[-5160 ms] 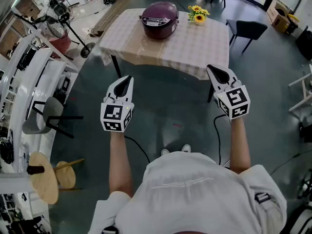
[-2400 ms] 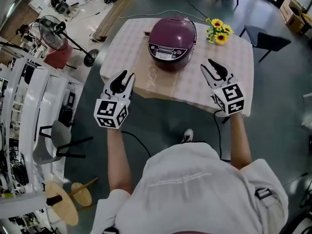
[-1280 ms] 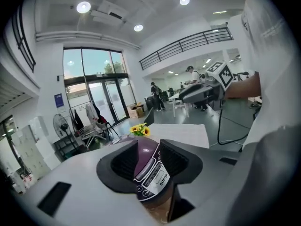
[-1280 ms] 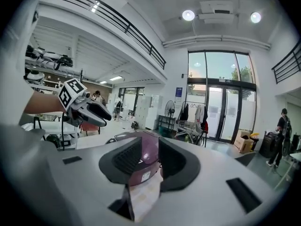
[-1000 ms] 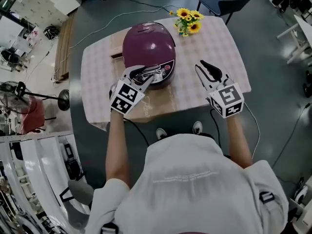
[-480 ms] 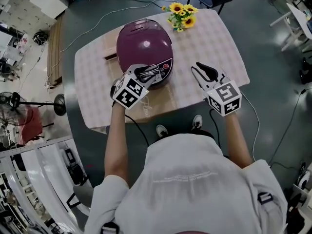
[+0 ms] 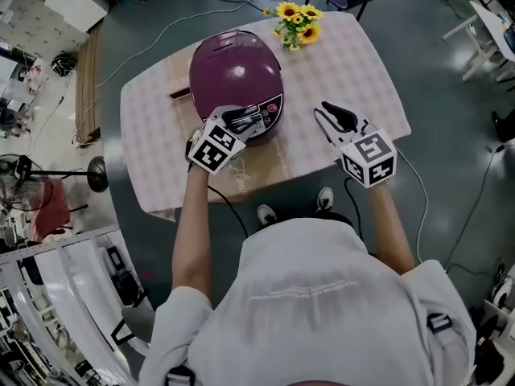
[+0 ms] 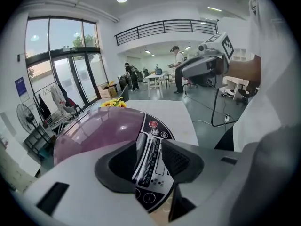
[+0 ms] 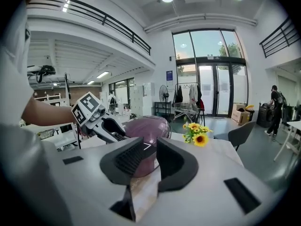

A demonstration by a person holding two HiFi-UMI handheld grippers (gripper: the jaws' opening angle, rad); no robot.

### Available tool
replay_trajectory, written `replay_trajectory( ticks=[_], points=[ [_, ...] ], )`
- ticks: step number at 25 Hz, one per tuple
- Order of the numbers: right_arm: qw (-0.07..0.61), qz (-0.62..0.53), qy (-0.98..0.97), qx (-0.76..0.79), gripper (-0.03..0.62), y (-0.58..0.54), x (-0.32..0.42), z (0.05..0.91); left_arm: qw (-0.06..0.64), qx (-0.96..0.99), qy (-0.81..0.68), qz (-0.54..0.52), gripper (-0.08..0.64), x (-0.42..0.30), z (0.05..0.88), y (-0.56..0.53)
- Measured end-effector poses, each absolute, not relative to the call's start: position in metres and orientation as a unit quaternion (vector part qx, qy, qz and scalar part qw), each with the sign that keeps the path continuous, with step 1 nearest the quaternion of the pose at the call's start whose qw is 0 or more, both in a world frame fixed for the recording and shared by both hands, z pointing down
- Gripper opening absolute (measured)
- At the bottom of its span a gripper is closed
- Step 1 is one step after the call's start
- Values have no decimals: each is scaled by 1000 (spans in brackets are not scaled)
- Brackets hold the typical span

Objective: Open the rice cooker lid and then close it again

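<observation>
Left tool [image 7: 241, 120], jaws half apart and empty, hovers over the control panel [image 8: 156, 128] of the purple rice cooker [image 7: 259, 117] just ahead on the table [image 7: 348, 61]; right tool [image 7: 330, 112], likewise part-open and empty, hangs beside it; its glossy, rigid lid [image 7: 232, 64] looks slippery, so probably best worked at its front edge.

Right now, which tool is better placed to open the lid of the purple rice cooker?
Left. The left tool hangs over the front control panel of the rounded purple rice cooker, jaws apart. The right tool is off to the cooker's side above the checked tablecloth, empty.
</observation>
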State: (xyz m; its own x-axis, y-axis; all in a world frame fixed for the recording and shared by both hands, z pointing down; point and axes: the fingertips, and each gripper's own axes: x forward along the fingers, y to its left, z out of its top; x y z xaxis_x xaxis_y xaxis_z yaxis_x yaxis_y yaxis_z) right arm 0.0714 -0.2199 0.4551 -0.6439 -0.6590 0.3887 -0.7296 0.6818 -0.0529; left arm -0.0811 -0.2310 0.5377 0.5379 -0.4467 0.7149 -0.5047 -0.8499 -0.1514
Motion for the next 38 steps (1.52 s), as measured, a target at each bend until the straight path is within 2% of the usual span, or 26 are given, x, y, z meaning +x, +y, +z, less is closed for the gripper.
replay_trajectory(
  ticks=[10,14,26,38],
  points=[
    [164,113,-900,388,91,-224,75,456,72,872,-297,383,181,-80,538,-233],
    [159,110,-905,380,118,-223,71,452,75,868,-307,383,181,-80,538,-233],
    [161,117,-905,376,78,-214,75,455,111,868,-349,337,192,-80,537,-234],
    [166,121,-904,374,78,-211,83,457,107,857,-362,350,192,-80,540,-237]
  ],
)
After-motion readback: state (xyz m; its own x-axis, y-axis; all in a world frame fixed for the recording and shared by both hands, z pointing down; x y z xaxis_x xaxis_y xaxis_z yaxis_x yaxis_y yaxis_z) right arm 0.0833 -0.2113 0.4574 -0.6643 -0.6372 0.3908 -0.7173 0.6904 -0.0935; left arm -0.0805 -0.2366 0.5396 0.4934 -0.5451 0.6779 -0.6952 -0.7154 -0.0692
